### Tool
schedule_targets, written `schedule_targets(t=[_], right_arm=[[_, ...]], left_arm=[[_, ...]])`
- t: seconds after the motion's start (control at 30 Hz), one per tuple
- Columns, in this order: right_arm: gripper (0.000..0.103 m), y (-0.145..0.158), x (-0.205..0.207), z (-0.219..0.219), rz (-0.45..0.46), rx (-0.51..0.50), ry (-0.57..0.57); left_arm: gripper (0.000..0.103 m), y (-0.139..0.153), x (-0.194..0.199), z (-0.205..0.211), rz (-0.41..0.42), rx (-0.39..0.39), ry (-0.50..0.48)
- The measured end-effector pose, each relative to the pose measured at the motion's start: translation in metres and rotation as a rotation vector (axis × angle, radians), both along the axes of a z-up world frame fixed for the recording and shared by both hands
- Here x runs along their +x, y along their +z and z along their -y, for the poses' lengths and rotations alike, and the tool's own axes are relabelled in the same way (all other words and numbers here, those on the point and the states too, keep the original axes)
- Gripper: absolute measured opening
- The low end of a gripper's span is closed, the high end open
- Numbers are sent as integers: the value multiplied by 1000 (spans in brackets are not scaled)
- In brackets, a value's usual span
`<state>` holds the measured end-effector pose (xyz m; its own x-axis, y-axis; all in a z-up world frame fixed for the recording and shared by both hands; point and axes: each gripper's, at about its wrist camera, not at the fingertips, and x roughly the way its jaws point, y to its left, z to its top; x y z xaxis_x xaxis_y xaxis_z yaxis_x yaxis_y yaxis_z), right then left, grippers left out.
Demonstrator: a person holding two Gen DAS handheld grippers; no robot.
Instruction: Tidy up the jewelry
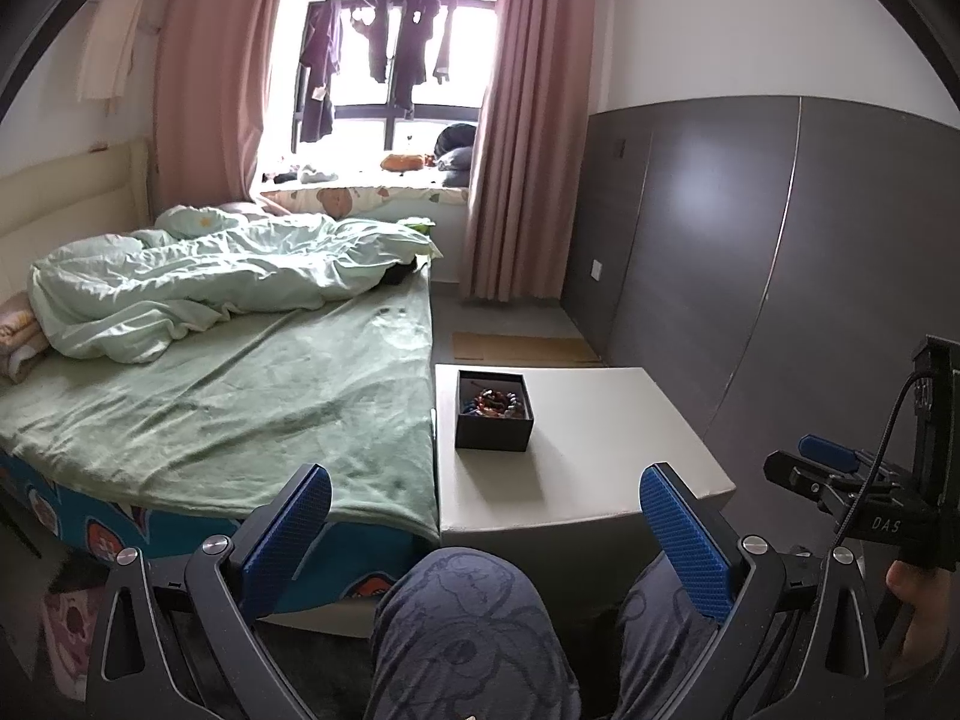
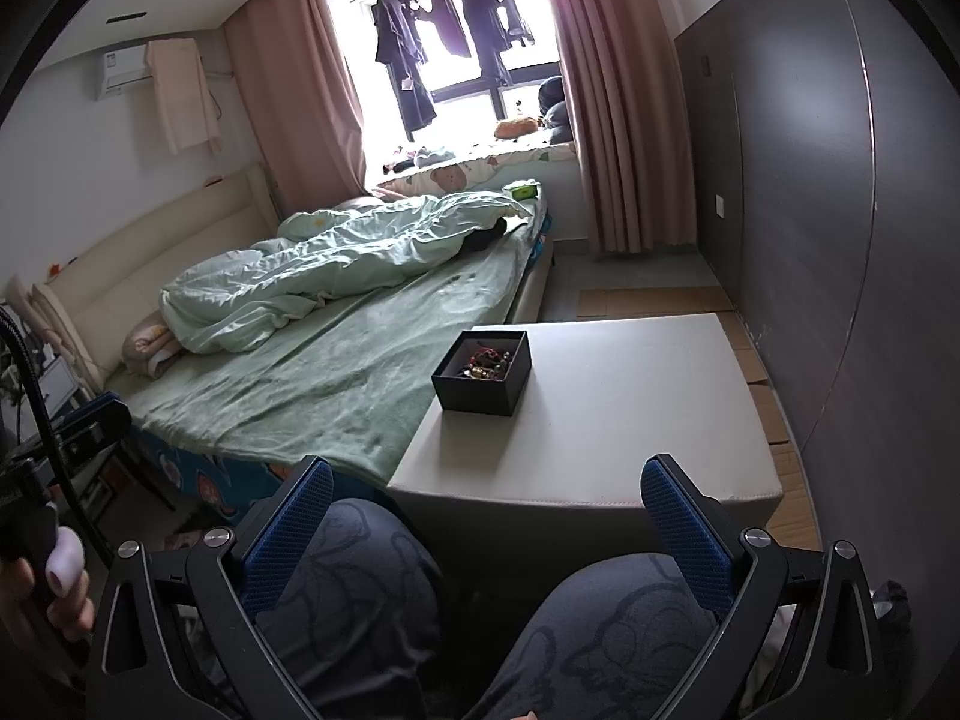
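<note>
From the left wrist camera, the left gripper (image 1: 486,534), a black frame with blue ribbed pads, hangs with its fingers wide apart and nothing between them but the person's knees in grey patterned trousers (image 1: 462,618). Well ahead of it, a small square black open-topped box (image 1: 493,426) sits on the pale off-white square table (image 1: 600,450), near the table's far left corner, just beside the bed with the green sheet (image 1: 240,408). Inside the box lies a heap of beaded jewelry in red and mixed colours (image 1: 495,403). The box lies almost straight ahead of the gap between the fingers, far from either pad. At the right edge the right gripper (image 1: 798,462) shows side-on, lifted beside the table's near right corner and held by a hand (image 1: 918,612).

From the right wrist camera, the right gripper (image 2: 487,531) also has its fingers spread wide, empty, above the knees (image 2: 372,588). The black box (image 2: 483,381) stands ahead and slightly left, at the table's (image 2: 630,420) left edge next to the bed (image 2: 336,384), the jewelry (image 2: 487,360) piled inside. The left gripper (image 2: 99,414) appears at the left edge.
</note>
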<state>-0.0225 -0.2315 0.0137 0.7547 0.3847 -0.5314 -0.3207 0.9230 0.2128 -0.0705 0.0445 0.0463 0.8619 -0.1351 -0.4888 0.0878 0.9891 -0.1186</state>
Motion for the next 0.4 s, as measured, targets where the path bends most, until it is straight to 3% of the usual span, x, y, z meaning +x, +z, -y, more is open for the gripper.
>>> schedule_targets(t=[0.4], right_arm=[[103, -1, -1, 0, -6, -1, -1]], left_arm=[[103, 2, -1, 1, 8, 7, -10]])
